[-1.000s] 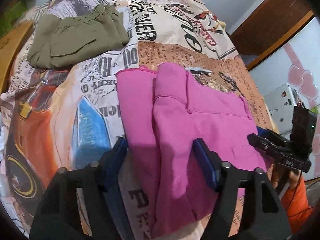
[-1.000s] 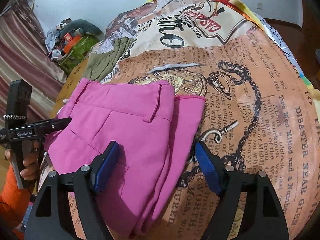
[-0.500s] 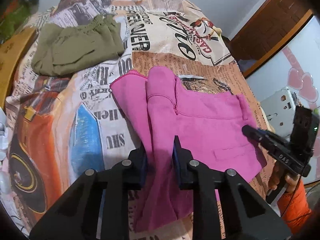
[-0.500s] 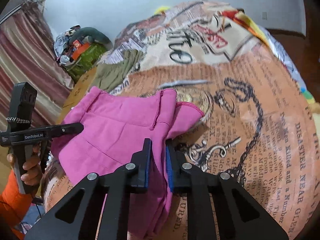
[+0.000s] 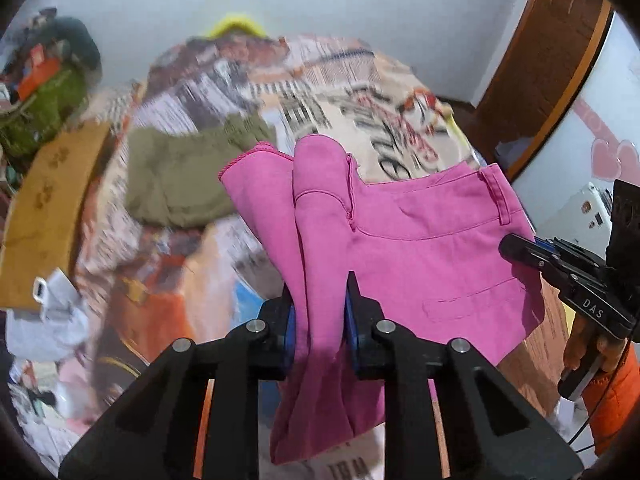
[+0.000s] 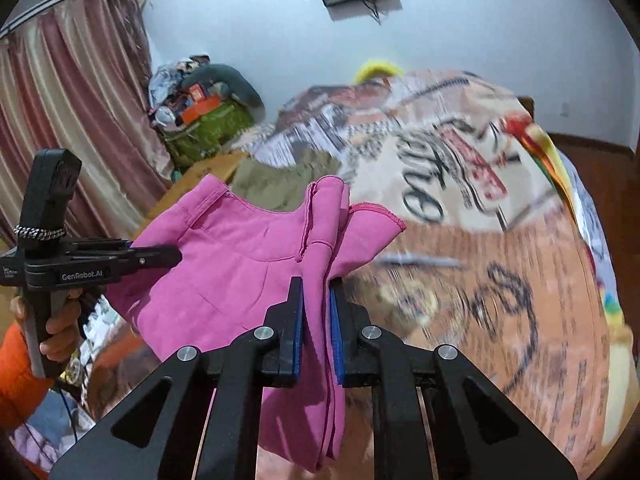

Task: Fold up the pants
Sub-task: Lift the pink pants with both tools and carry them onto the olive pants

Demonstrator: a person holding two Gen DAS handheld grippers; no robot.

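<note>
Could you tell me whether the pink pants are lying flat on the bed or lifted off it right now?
Lifted. The pink pants hang bunched from the shut left gripper and right gripper, above the bedspread.

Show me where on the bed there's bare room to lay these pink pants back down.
Bare bedspread lies to the right of the pink pants, toward the far bed edge. The far left is crowded: the green pants lie there, with a cardboard sheet beside them. Both tools grip the pink pants.

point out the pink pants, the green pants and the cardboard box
pink pants (image 5: 420, 248): left wrist view, on the flat panel below the waistband.
green pants (image 5: 176, 176): left wrist view, on the middle of the folded pile.
cardboard box (image 5: 44, 208): left wrist view, on its brown top face.
</note>
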